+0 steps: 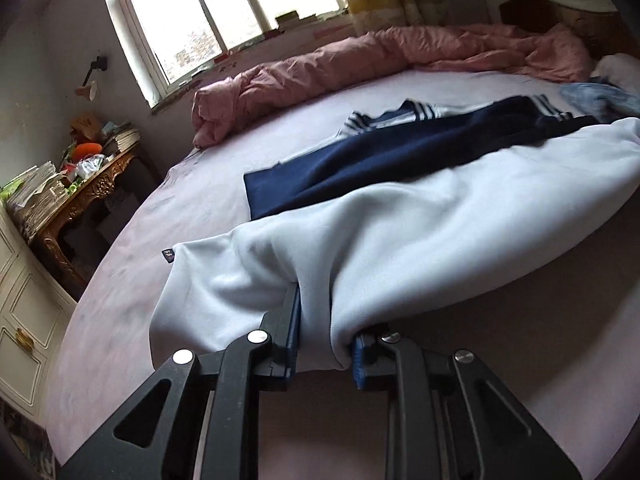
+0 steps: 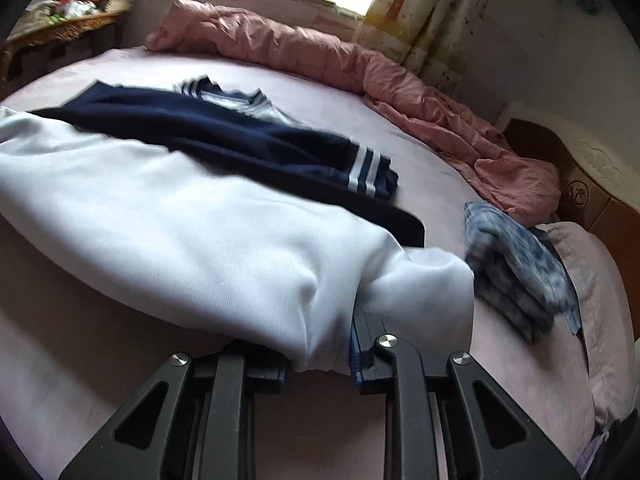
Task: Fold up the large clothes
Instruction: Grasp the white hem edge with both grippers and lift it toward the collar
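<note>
At the near edge of the bed (image 1: 120, 320), the left gripper (image 1: 324, 344) was clamped narrowly on a bunched fold of the white-and-navy garment (image 1: 400, 232), its blue pads pressing the soft white knit from both sides. The right gripper (image 2: 320, 356) pinched the same garment (image 2: 200, 220) at its other near corner, fingers closed tight on thick, finely ribbed cloth. Between the two grips the white fabric hung lifted in a rounded, sagging roll above the smooth pale lilac sheet. Beyond the roll, the navy part lay flat on the mattress, with white-striped cuffs and a striped collar showing. Just to the right sat a crumpled blue-and-white mottled cloth (image 2: 516, 272), near but apart from the garment. Open sheet stretched past the navy fabric to a rumpled pink duvet (image 1: 360, 64) heaped along the far edge under the window (image 1: 224, 12). A carved wooden table (image 1: 80, 200), piled with papers, stood off the left side
</note>
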{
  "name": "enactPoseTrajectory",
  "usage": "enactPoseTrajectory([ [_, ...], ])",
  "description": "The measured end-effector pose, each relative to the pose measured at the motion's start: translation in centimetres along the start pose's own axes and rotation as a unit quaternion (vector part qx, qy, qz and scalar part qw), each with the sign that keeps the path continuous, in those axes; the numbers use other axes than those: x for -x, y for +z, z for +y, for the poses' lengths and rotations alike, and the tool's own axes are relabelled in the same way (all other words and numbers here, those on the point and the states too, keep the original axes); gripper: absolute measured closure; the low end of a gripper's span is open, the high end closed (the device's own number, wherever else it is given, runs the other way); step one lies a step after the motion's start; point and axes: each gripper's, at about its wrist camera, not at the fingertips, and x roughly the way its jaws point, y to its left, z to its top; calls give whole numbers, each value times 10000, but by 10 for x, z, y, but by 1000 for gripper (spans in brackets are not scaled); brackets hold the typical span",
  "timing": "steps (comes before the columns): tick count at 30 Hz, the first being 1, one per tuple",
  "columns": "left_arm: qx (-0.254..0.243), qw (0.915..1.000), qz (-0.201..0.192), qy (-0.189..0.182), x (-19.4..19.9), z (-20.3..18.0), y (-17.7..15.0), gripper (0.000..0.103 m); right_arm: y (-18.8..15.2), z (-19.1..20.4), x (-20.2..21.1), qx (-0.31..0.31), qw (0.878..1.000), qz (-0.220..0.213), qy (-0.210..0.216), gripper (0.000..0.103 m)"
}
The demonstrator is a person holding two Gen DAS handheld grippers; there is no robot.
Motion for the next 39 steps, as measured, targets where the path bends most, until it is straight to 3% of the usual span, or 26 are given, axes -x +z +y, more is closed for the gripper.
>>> enactPoseTrajectory([
  [3, 199, 9991, -115, -368, 47, 7, -31, 82, -38, 0, 61, -142, 9989, -392, 220, 79],
  [6, 285, 9972, -97, -688, 79, 12, -59, 82, -71, 5, 104, -142, 9981, -494, 342, 79],
  [10, 126, 9981, -70, -602, 93, 6, -75, 82, -100, 13, 141, -10, 9979, -492, 415, 79],
  [14, 512, 9966, -154, -619, 92, 12, -61, 80, -100, 13, 145, -80, 9981, -489, 356, 78],
  [18, 927, 9926, -280, -736, 86, 30, -19, 80, -68, -4, 141, -509, 9960, -492, 553, 78],
  [22, 1125, 9918, -154, -594, 59, 43, 33, 80, -14, -26, 122, -923, 9918, -469, 746, 77],
  [26, 1189, 9919, -23, -440, 13, 48, 77, 80, 41, -33, 77, -1140, 9906, -336, 679, 77],
  [29, 1374, 9880, 430, -553, -35, 54, 99, 80, 72, -30, 31, -1148, 9911, -92, 669, 77],
  [33, 1338, 9869, 704, -565, -88, 52, 114, 80, 92, -24, -26, -1228, 9884, 216, 864, 77],
  [39, 1067, 9926, 458, -352, -118, 42, 126, 80, 100, -19, -65, -1218, 9896, 109, 755, 77],
])
